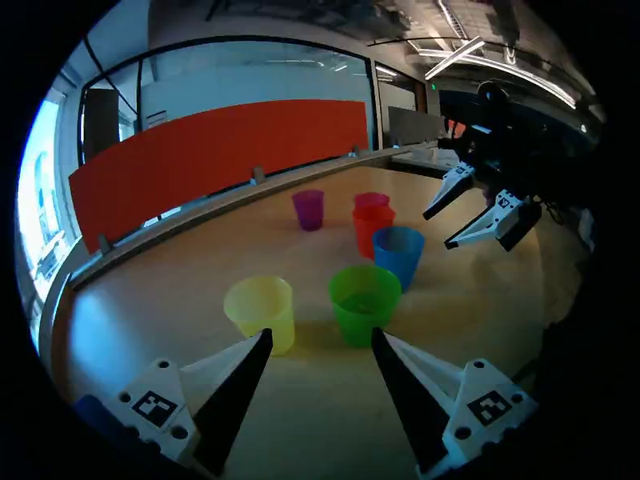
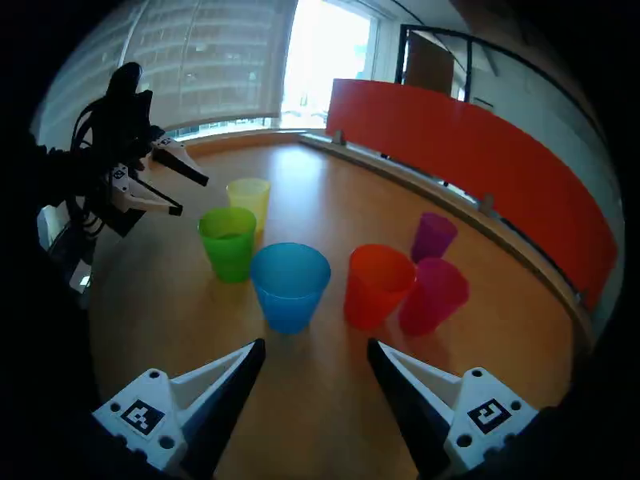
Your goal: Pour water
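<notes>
Cups in six colours stand upright and open-mouthed on a wooden table (image 1: 160, 296), loosely grouped near its middle. Seen from the left gripper view, the yellow cup (image 1: 260, 308) and the green cup (image 1: 365, 300) are nearest, side by side with a gap between them. The blue cup (image 1: 398, 252) sits close beside the green one on its far side. Beyond it comes the orange cup (image 1: 373, 226), with the pink cup (image 1: 371, 198) right behind it, and the purple cup (image 1: 309, 209) stands a little apart, toward the red partition (image 1: 216, 152) along the table's far edge. The green cup has a darker patch at its bottom; whether that is water cannot be told.

The left gripper (image 1: 321, 334) hovers over the table just short of the yellow and green cups, its jaws spread wide and gripping nothing. The right gripper (image 1: 438, 231) is held in the air on the opposite side of the group, nearest the blue and orange cups, jaws likewise spread and empty. Large windows (image 2: 208, 64) with blinds line the wall behind the left gripper in the right gripper view.
</notes>
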The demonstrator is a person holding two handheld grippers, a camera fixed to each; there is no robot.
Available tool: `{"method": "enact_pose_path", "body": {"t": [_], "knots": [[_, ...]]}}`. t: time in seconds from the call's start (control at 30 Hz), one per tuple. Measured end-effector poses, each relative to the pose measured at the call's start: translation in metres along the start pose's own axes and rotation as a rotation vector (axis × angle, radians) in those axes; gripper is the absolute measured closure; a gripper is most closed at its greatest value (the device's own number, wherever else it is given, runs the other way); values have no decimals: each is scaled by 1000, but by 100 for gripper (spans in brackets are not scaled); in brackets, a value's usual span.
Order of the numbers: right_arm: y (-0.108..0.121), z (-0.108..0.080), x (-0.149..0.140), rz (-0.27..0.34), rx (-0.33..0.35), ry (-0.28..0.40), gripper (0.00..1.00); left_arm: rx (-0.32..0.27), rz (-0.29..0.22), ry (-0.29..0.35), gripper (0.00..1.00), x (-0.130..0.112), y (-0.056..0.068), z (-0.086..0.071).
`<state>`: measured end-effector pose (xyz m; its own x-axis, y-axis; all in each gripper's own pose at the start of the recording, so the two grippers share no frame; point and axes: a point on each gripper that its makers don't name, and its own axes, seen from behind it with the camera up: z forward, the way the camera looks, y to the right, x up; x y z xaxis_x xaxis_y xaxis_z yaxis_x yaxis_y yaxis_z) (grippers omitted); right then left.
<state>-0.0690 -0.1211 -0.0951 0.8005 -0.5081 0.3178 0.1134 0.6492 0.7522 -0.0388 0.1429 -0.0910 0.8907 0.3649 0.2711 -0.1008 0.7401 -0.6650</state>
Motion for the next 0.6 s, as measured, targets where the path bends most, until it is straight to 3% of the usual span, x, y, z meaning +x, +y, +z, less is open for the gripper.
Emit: {"method": "enact_pose_path", "body": {"t": [0.17,0.47,0.6], "knots": [[15,-9,6,34,-62,46,1,79,-20,34,9,4,-20,-12],[50,-26,22,118,-194,148,2,250,-127,104,9,5,-66,-35],[70,-33,34,137,-281,204,2,311,-146,149,9,13,-82,-46]]}}
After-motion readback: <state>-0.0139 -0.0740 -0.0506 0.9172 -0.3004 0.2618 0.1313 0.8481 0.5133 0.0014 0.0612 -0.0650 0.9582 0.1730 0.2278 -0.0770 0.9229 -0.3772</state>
